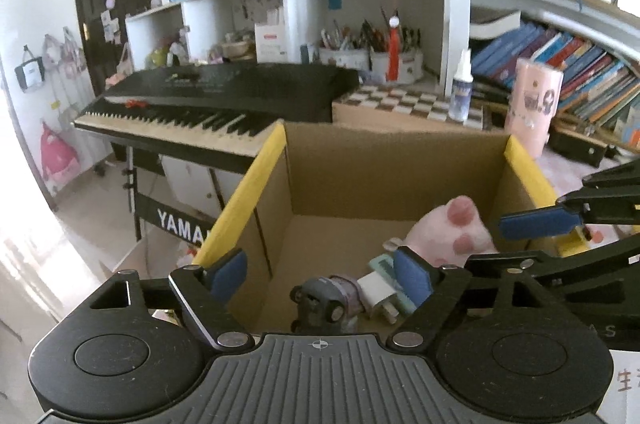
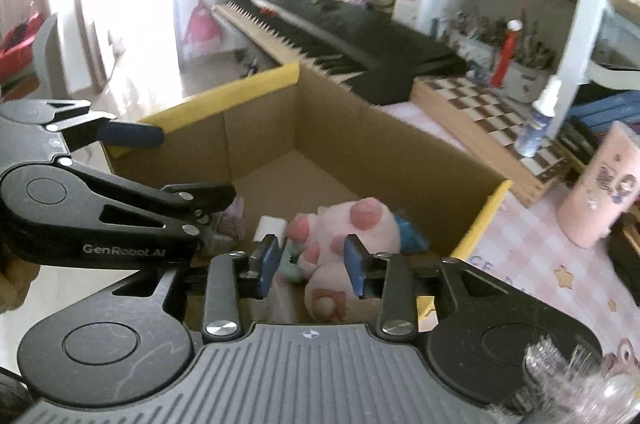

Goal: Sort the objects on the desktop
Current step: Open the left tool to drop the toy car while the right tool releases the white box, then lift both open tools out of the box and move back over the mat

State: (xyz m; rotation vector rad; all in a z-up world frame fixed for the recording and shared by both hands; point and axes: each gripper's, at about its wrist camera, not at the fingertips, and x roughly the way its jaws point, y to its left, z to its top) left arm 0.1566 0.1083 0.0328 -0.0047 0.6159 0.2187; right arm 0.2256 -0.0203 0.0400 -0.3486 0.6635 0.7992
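An open cardboard box (image 1: 380, 176) (image 2: 360, 144) with yellow-taped rims holds a pink plush paw (image 1: 452, 232) (image 2: 352, 224), a white charger plug (image 1: 376, 294) (image 2: 270, 226) and a grey toy car (image 1: 316, 300). My left gripper (image 1: 320, 276) (image 2: 176, 164) hangs over the box's near left side, open wide, with nothing between its blue pads. My right gripper (image 2: 312, 264) (image 1: 516, 244) hovers just above the plush paw at the near right. Its jaws stand partly apart, and the paw lies below them in the box, not pressed by the pads.
A black keyboard (image 1: 224, 96) stands behind the box on the left. A chequered board box (image 1: 408, 104), a small bottle (image 1: 462, 88) and a pink tumbler (image 1: 532, 104) sit behind it on the right, under shelves of books. A pink checked cloth (image 2: 540, 264) covers the desk.
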